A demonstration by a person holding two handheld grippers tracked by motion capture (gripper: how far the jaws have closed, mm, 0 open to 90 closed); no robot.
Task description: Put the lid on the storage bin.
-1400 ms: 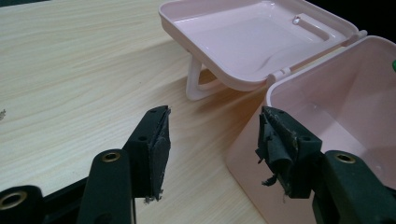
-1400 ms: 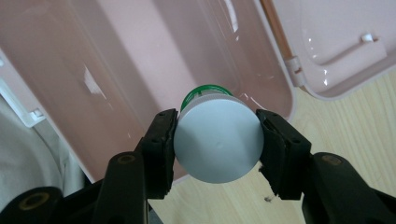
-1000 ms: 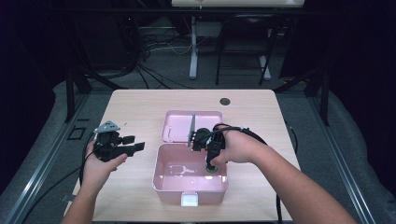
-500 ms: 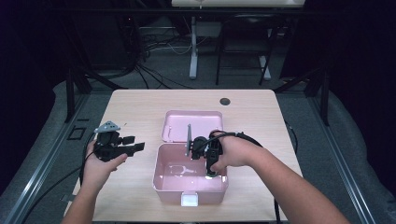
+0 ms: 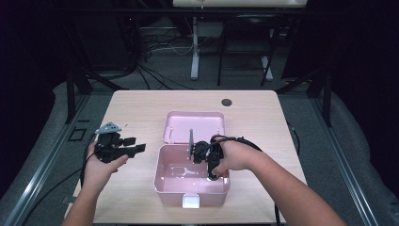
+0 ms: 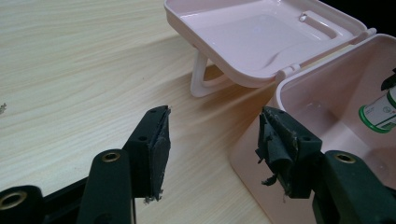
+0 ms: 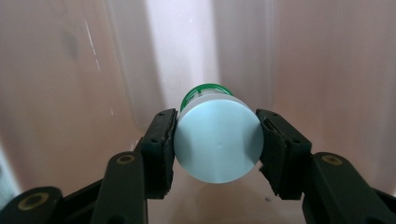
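A pink plastic box (image 5: 169, 194) stands open at the table's middle, its lid (image 5: 194, 126) laid back behind it. My right gripper (image 5: 211, 173) points down into the box, shut on a small bottle (image 7: 217, 149) with a silver cap and a green-edged label. The pads press on the cap's two sides, and the box's pink inside (image 7: 70, 93) lies close behind it. My left gripper (image 5: 135, 144) is held left of the box, open, nothing between its jaws. From the left gripper (image 6: 212, 135) I see the box's near wall (image 6: 252, 158), the lid (image 6: 261, 37) and the bottle (image 6: 380, 112).
A white latch (image 5: 190, 201) sits on the box's front wall near the table's front edge. A small dark round disc (image 5: 227, 102) lies at the back of the wooden table (image 5: 136, 108). A black cable (image 5: 244, 140) loops over the right hand.
My right gripper has sunk from above the box's back rim down into the box with the bottle in it. The left gripper has kept still.
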